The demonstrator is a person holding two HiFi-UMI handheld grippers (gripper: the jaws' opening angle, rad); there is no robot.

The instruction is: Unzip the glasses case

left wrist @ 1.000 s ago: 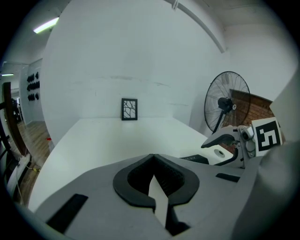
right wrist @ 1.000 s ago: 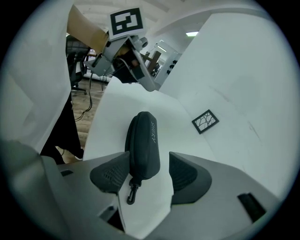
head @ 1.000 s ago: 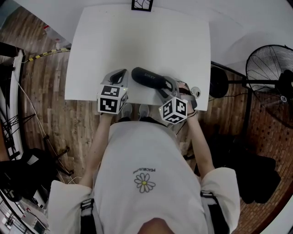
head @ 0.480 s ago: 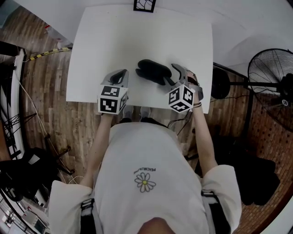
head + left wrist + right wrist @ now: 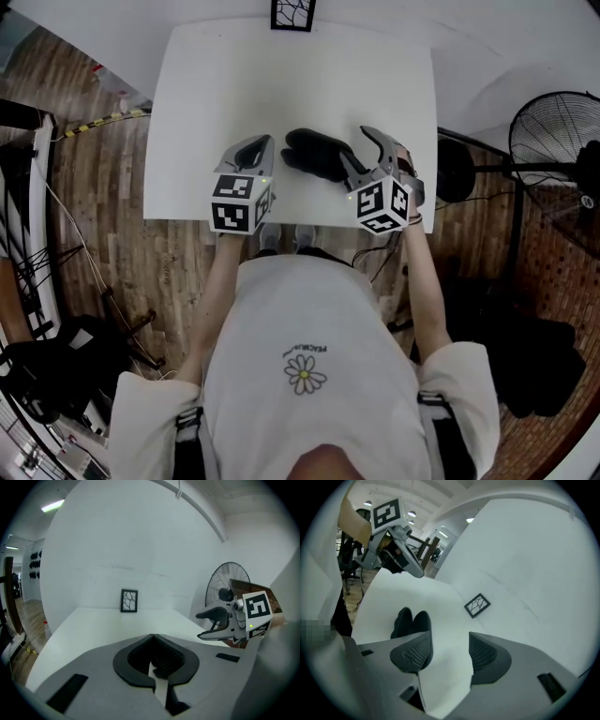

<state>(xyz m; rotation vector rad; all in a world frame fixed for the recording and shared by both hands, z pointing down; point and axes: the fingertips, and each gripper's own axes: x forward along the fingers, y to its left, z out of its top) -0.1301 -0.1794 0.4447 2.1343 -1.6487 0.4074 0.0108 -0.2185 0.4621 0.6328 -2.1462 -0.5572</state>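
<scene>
Zipper teeth and pull cannot be made out on the glasses case [image 5: 317, 155]. In the head view it is a plain black lump on the white table [image 5: 281, 75], near the front edge, between the two grippers. The left gripper [image 5: 261, 148] lies at its 9 o'clock and the right gripper [image 5: 364, 150] at its 3 o'clock, close beside it. Whether a jaw touches it cannot be told there.

The right gripper view shows what the head view blurs. The glasses case [image 5: 410, 620] appears as two rounded halves side by side, its near end cut off behind the jaw at 9 o'clock. The right gripper [image 5: 449, 639] stands wide apart, with only bare table between its pads.

The left gripper view does not show the case at all. There the left gripper [image 5: 153, 637] has its tips pressed together on nothing, and a framed card [image 5: 129, 600] stands at 12 o'clock on the far edge.

A second ago the case looked long and slim, reaching to the right gripper's jaws; now it looks shorter and thicker.
</scene>
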